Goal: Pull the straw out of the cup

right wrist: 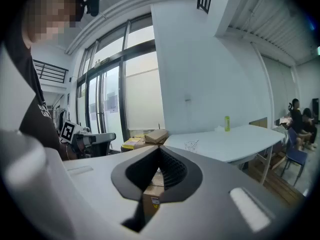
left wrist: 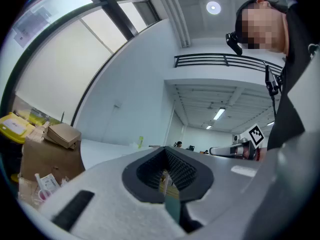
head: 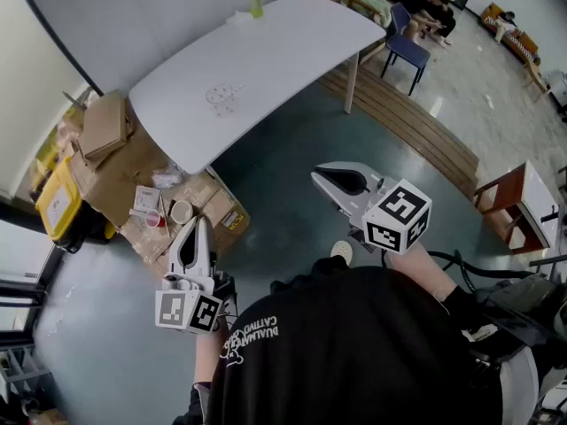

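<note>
I look down past the person's black shirt (head: 354, 352) at two grippers held out in front, above a dark floor (head: 283, 175). The left gripper (head: 198, 223) has its jaws together with nothing between them. In its own view the ribbed pads (left wrist: 182, 171) meet at the tip. The right gripper (head: 317, 178) has its jaws closed too, and they hold nothing.

Neither gripper is near the task's thing. The cup (head: 223, 96), clear and faint, stands on the white counter (head: 292, 42), well ahead of both sets of jaws. In the right gripper view it sits ahead and slightly right of the jaw tips, toward the counter's near end. The straw is too small for me to make out for sure.

A small green container (head: 255, 0) stands at the counter's far edge, well beyond the cup. Just ahead of the left jaws, between them and the counter, lies a heap of cardboard boxes (head: 115, 166). A yellow bin (head: 58, 197) sits at the left of the heap. Far ahead and to the right of the right jaws, people (head: 425, 3) sit near a blue chair (head: 406, 50).
</note>
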The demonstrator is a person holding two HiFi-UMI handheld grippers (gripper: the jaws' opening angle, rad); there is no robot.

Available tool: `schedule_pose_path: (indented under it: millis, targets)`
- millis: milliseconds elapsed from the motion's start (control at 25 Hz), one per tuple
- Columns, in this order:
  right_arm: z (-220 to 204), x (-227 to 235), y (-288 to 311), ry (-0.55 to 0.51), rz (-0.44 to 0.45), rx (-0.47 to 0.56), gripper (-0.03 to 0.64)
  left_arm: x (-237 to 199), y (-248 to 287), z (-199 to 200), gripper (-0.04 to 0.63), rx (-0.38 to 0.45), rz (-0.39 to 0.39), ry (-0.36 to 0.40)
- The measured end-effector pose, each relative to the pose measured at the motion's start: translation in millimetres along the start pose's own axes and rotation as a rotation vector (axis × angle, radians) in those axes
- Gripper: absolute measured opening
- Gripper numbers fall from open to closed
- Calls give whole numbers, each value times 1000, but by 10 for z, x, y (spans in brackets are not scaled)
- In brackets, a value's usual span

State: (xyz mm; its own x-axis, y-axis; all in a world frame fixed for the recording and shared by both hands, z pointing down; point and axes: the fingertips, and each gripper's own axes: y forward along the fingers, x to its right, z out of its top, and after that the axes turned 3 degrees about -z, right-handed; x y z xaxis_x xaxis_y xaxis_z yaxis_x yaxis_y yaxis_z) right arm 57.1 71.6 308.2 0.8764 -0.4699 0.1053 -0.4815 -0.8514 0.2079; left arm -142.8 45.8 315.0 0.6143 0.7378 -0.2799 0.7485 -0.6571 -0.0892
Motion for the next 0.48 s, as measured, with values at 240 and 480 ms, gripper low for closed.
schedule_pose_path:
  millis: [240,480]
  targets:
    - [35,-31,-58,97,12,31,6,24,-78,29,3,-1,-8,-3]
    - [1,-45,-67,121,-7,33,5,63,-111,79,3,-3,-34,0]
